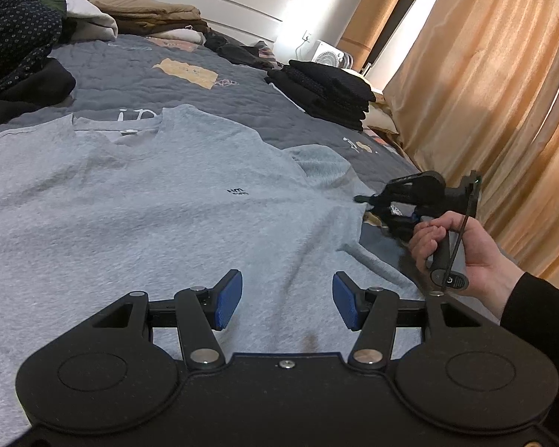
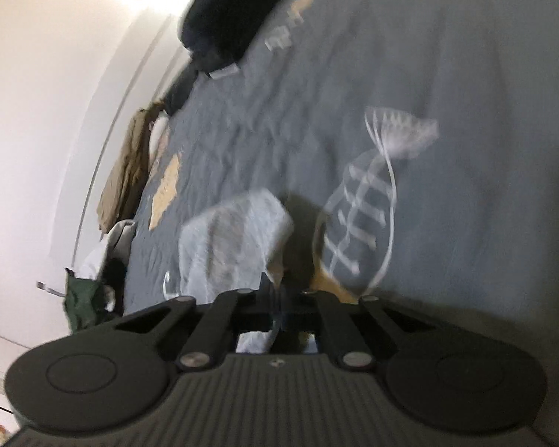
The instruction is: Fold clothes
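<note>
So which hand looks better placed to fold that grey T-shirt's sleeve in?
The right. Its claw is shut at the grey T-shirt sleeve edge, apparently pinching it. The left claw hangs open above the shirt's middle, gripping nothing.

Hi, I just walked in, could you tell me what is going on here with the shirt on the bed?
A person is folding clothes with a handheld gripper in each hand. A grey T-shirt lies flat, front up, on the dark quilted bedspread. The left gripper hovers open above the shirt's lower part, gripping nothing. The right gripper is shut on the shirt's sleeve at the edge. A folded dark stack sits farther back.
</note>
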Motion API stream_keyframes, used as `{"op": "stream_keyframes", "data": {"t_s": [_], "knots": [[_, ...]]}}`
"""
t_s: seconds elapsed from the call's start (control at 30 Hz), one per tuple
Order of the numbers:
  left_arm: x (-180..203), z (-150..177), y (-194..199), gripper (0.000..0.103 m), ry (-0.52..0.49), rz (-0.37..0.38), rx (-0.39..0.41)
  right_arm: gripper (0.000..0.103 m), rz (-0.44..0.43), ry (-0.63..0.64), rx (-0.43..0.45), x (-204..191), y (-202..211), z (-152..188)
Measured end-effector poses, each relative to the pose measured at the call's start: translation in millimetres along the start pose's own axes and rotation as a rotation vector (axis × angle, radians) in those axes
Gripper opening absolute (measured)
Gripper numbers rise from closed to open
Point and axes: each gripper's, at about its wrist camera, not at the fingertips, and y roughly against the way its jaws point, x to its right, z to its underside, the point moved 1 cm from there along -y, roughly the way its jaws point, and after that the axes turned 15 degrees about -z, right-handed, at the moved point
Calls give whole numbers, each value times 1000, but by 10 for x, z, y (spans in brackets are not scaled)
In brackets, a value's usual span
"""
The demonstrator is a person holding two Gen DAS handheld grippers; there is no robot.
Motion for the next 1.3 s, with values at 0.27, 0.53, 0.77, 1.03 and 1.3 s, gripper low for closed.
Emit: {"op": "stream_keyframes", "data": {"t_s": [0.27,0.53,0.77,1.03,1.3], "knots": [[-16,-5,1,53,-5,4,1,1,40,495,11,-665,219,29],[-25,-15,2,53,-5,8,1,3,256,351,-226,-206,54,-50],[-28,-15,-14,53,-8,8,-8,23,174,412,-160,-484,250,-211],[-47,-27,7,53,4,9,-1,52,16,550,-264,-729,-19,-255],[-75,-61,-11,53,17,11,-4,53,10,677,-334,-835,-438,-354]]}}
